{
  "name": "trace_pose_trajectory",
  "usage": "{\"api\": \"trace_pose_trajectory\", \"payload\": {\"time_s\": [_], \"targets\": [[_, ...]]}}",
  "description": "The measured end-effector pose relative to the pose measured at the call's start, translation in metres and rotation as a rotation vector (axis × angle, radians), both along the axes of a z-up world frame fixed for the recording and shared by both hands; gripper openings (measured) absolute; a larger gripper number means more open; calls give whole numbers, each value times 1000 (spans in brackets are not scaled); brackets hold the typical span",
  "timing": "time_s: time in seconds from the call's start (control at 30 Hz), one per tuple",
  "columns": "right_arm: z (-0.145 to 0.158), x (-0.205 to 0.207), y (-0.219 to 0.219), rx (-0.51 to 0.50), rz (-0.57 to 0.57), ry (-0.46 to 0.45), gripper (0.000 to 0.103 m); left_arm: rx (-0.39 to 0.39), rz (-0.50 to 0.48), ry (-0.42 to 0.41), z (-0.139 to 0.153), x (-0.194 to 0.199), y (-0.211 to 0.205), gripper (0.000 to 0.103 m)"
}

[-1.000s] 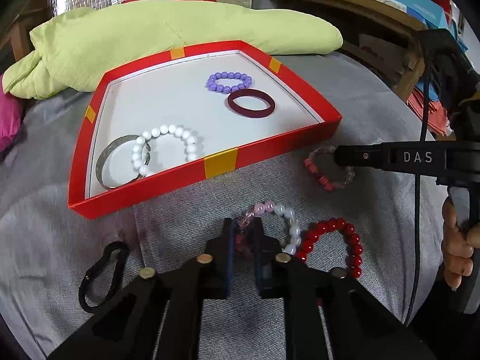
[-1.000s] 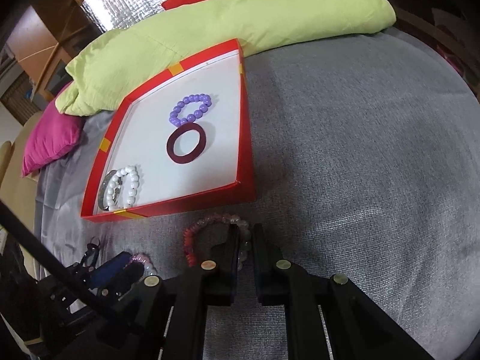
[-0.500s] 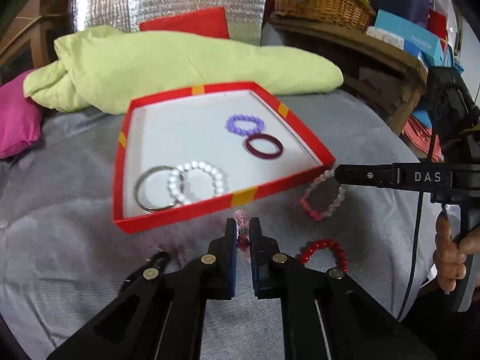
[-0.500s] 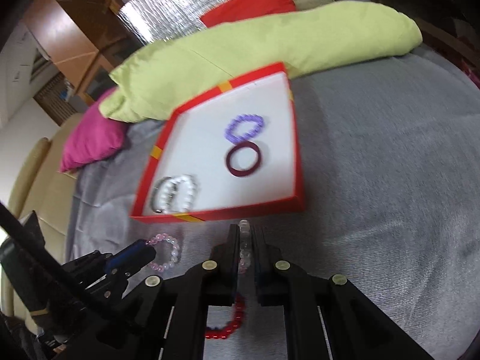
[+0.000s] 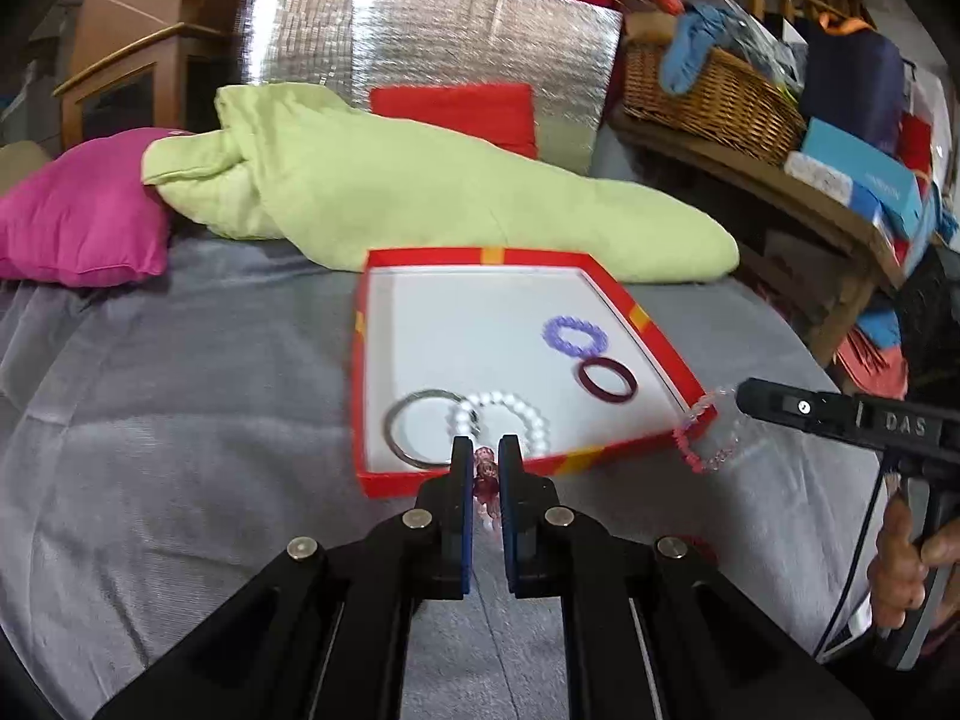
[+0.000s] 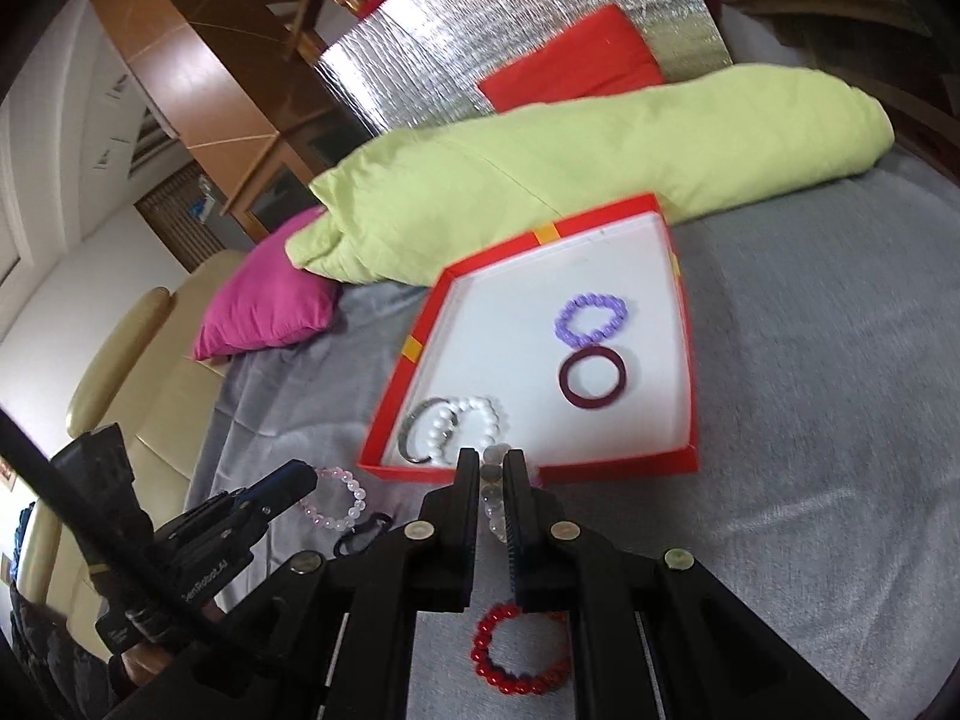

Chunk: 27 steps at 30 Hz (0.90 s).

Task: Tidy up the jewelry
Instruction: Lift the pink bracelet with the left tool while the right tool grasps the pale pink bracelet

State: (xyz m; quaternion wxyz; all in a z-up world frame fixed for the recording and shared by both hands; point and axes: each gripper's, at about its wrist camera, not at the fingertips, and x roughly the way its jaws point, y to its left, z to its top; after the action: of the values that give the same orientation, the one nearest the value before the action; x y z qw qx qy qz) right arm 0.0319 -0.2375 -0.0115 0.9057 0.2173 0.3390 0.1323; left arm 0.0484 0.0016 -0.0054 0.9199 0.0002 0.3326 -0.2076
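Observation:
A red box with a white floor lies on grey cloth. In it are a purple bead bracelet, a maroon bangle, a white bead bracelet and a silver bangle. My left gripper is shut on a pink-and-white bead bracelet, held above the cloth just before the box's near wall. My right gripper is shut on a clear-and-red bead bracelet, held by the box's near right corner.
A red bead bracelet and a black carabiner lie on the cloth in front of the box. A lime cushion and a pink pillow lie behind it. A wooden shelf with a wicker basket stands at the right.
Both grippers have closed on their bracelets, lifted them off the cloth and risen. The box now looks farther and lower in both views.

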Motion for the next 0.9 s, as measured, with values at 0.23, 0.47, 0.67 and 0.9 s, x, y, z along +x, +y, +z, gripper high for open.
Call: {"api": "trace_pose_trajectory", "payload": {"time_s": [0.23, 0.47, 0.67, 0.9], "targets": [[4, -1, -4, 16, -26, -30, 9, -6, 38, -14, 2, 3, 2, 8], [7, 0, -1, 21, -29, -47, 9, -4, 71, -20, 3, 6, 3, 8], [6, 2, 2, 16, -30, -48, 9, 11, 97, -19, 3, 10, 2, 8], [4, 7, 8, 6, -27, -44, 9, 26, 125, -12, 1, 16, 0, 8]]}}
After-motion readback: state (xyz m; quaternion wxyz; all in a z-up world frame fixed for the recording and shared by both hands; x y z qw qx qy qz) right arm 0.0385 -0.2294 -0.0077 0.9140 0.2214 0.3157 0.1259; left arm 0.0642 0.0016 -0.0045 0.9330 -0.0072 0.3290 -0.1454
